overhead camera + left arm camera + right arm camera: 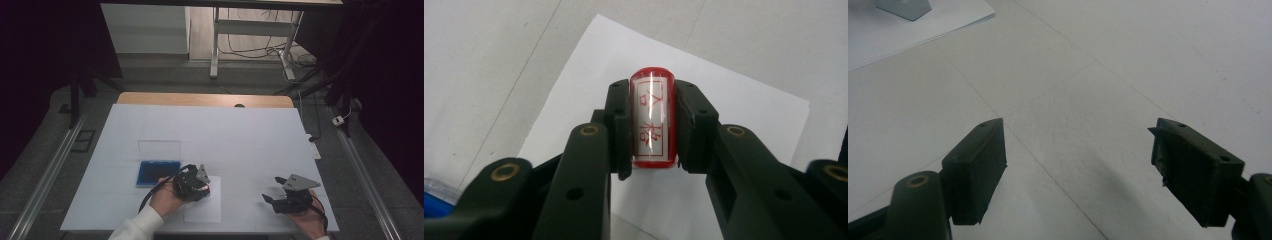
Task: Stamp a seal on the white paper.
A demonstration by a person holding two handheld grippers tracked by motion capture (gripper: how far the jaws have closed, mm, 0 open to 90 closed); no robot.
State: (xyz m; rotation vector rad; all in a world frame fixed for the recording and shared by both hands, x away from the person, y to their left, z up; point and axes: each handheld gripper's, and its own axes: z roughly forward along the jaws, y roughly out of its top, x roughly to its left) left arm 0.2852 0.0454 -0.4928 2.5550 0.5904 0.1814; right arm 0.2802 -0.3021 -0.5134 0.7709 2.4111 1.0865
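A red stamp (652,120) with a white label and red characters is clamped between the jaws of my left gripper (652,125). That gripper (192,184) hangs over a white sheet of paper (209,210) near the table's front edge, and the paper (734,115) lies right below the stamp. A blue ink pad (158,173) with its clear lid (159,149) standing open lies just left of the left gripper. My right gripper (274,190) rests at the front right, jaws wide apart with nothing between them (1078,165).
A large white cover (210,135) lies over the table, with a wooden edge (205,99) at the back. A desk frame and cables (260,47) stand on the floor beyond. A corner of the paper (968,15) reaches toward the right gripper.
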